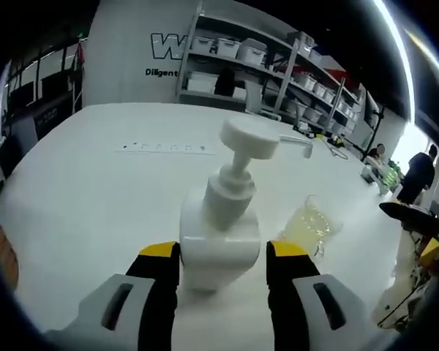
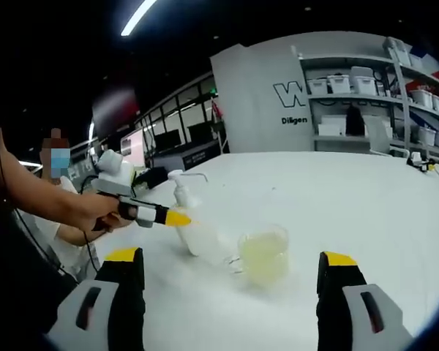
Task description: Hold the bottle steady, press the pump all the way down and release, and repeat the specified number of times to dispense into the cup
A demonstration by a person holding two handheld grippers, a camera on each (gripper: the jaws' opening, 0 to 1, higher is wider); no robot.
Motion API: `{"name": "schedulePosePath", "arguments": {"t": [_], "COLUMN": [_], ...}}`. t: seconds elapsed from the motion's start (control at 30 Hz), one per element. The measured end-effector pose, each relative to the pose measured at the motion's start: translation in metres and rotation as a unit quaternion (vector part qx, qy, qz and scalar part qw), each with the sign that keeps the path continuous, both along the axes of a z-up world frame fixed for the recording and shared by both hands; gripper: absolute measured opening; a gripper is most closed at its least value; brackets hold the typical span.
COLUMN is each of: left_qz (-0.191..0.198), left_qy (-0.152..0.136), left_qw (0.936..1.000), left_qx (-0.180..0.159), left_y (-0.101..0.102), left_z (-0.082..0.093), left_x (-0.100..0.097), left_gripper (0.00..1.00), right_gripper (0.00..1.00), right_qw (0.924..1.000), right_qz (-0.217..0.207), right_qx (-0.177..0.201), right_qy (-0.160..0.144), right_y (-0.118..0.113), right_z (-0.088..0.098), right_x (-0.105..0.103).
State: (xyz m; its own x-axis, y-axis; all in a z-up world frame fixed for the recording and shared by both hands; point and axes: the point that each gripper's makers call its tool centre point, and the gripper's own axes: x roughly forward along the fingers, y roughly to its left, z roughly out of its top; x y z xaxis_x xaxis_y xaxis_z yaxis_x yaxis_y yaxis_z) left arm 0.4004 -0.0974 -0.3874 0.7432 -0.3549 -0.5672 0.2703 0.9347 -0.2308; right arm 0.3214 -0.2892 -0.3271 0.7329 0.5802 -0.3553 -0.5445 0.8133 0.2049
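Note:
A white pump bottle (image 1: 218, 238) stands on the white table (image 1: 95, 197), its round pump head (image 1: 249, 137) up and its spout pointing right. My left gripper (image 1: 223, 257) is shut on the bottle's body, one yellow-tipped jaw against each side. Just right of the bottle sits a clear cup (image 1: 307, 228) holding pale yellow liquid. In the right gripper view the bottle (image 2: 194, 227) is left of the cup (image 2: 263, 252), and the left gripper (image 2: 157, 215) comes in from the left, held by a hand. My right gripper (image 2: 230, 269) is open, jaws wide apart, a little short of the cup.
A white power strip (image 1: 164, 148) lies farther back on the table. Shelves with white bins (image 1: 238, 51) line the back wall. Small tools and cables (image 1: 329, 139) sit near the table's far right, where people stand (image 1: 417, 175). A person's arm (image 2: 44, 197) reaches in from the left.

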Motion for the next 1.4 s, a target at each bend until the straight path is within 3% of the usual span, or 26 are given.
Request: {"name": "schedulePosePath", "arguments": {"t": [0.2, 0.27, 0.4, 0.5, 0.57, 0.63, 0.73, 0.97, 1.1, 1.4], "left_qz": [-0.007, -0.021, -0.044, -0.066, -0.088, -0.096, -0.104, -0.129, -0.152, -0.160], "left_qy": [0.004, -0.011, -0.085, -0.089, -0.119, -0.130, -0.111, -0.108, -0.091, -0.097], "left_qw": [1.0000, 0.9997, 0.9950, 0.9923, 0.9878, 0.9854, 0.9865, 0.9838, 0.9818, 0.9798], "left_qx": [-0.002, -0.006, -0.028, -0.055, -0.047, -0.053, -0.061, -0.064, -0.068, -0.070], "left_y": [0.003, 0.001, -0.002, -0.005, -0.006, -0.006, -0.004, -0.003, -0.004, 0.000], "left_z": [-0.003, 0.001, 0.026, 0.035, 0.044, 0.048, 0.046, 0.049, 0.043, 0.040], "left_x": [-0.013, -0.018, -0.022, -0.032, -0.035, -0.039, -0.045, -0.058, -0.070, -0.080], "left_gripper": [0.47, 0.52, 0.56, 0.65, 0.68, 0.71, 0.77, 0.84, 0.89, 0.98], "right_gripper": [0.99, 0.99, 0.99, 0.99, 0.99, 0.99, 0.99, 0.99, 0.99, 0.99], "right_qw": [1.0000, 1.0000, 1.0000, 1.0000, 1.0000, 1.0000, 1.0000, 0.9998, 0.9997, 0.9995], "right_qz": [-0.004, -0.004, -0.004, -0.003, -0.002, -0.002, 0.000, 0.000, 0.001, 0.009], "right_qx": [0.000, -0.001, -0.002, -0.005, -0.006, -0.007, -0.010, -0.020, -0.023, -0.031], "right_qy": [0.004, 0.003, 0.003, 0.003, 0.002, 0.002, 0.001, -0.005, -0.005, -0.006], "right_y": [-0.003, -0.004, -0.006, -0.007, -0.008, -0.009, -0.010, -0.017, -0.019, -0.020], "right_z": [-0.003, -0.002, -0.002, -0.002, -0.002, -0.003, -0.002, 0.001, 0.001, -0.001], "right_x": [-0.003, -0.004, -0.005, -0.006, -0.007, -0.007, -0.008, -0.008, -0.009, -0.014]}}
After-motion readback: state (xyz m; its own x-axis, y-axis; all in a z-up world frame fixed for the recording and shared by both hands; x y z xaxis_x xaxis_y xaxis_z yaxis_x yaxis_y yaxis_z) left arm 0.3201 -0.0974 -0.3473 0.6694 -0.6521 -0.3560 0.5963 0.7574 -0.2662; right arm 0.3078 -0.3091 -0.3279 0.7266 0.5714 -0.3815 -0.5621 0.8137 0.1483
